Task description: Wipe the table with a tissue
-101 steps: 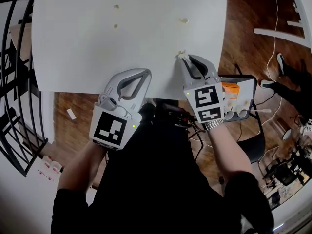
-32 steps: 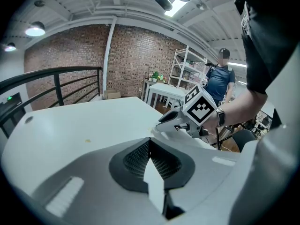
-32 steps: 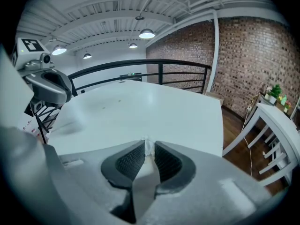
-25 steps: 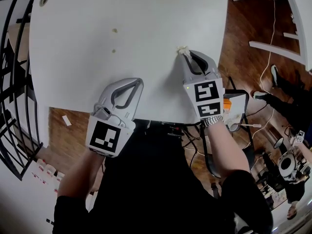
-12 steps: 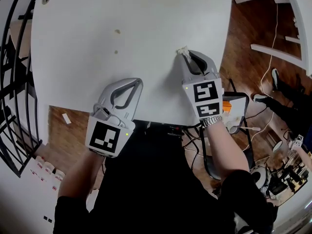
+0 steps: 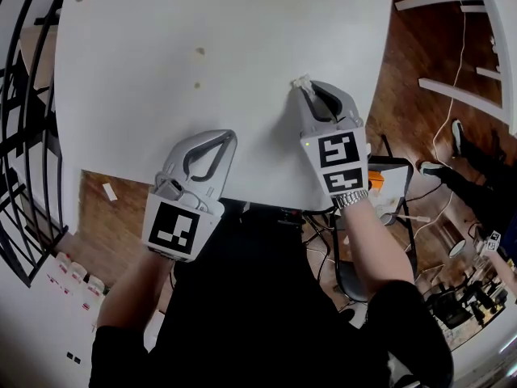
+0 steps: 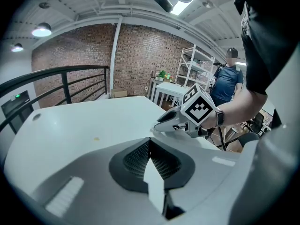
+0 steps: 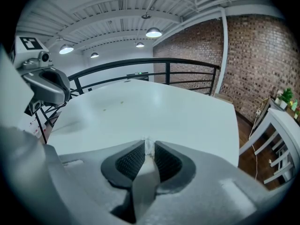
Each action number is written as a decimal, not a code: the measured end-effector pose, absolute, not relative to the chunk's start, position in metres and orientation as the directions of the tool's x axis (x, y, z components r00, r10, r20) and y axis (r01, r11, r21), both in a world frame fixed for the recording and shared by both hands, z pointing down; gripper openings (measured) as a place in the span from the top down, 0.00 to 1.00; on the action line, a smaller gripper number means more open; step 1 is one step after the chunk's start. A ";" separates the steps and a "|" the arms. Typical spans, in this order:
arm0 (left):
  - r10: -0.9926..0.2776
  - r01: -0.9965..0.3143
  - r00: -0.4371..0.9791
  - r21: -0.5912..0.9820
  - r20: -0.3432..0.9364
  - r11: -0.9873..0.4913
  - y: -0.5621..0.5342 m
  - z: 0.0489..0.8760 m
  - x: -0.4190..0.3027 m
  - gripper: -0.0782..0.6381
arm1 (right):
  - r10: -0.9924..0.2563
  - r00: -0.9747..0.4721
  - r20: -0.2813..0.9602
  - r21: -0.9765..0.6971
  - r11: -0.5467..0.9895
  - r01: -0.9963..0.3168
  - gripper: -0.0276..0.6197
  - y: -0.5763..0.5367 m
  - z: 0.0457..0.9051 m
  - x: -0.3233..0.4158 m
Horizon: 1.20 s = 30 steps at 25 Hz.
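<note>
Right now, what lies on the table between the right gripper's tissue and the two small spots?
Nothing: the head view shows bare table between tissue and spots.

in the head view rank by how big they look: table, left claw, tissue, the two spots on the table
1. table
2. left claw, though nearness to the camera inflates it
3. tissue, a small wad at the right claw's tip
4. upper spot and lower spot, alike, not ranked apart

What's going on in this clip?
A person stands at a white table with a gripper in each hand. The right gripper is shut on a small wad of tissue, held down at the tabletop. The left gripper is shut and empty, near the table's front edge. Two small tan spots lie farther out.
</note>
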State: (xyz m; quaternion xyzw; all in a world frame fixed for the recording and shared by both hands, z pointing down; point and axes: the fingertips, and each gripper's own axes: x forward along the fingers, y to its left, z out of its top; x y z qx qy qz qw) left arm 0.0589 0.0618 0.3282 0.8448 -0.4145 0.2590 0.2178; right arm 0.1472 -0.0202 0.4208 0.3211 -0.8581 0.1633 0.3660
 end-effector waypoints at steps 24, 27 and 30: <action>-0.595 -0.784 0.553 0.123 0.583 -0.608 0.061 0.302 0.050 0.87 | -0.468 -0.521 0.714 -0.040 0.715 -0.698 0.87 -0.011 0.397 0.132; -0.583 -0.767 0.571 0.123 0.579 -0.630 0.060 0.303 0.048 0.87 | -0.488 -0.508 0.710 -0.032 0.698 -0.715 0.87 -0.009 0.392 0.131; -0.586 -0.762 0.584 0.132 0.561 -0.634 0.059 0.303 0.043 0.87 | -0.502 -0.495 0.709 -0.027 0.682 -0.731 0.87 -0.006 0.388 0.128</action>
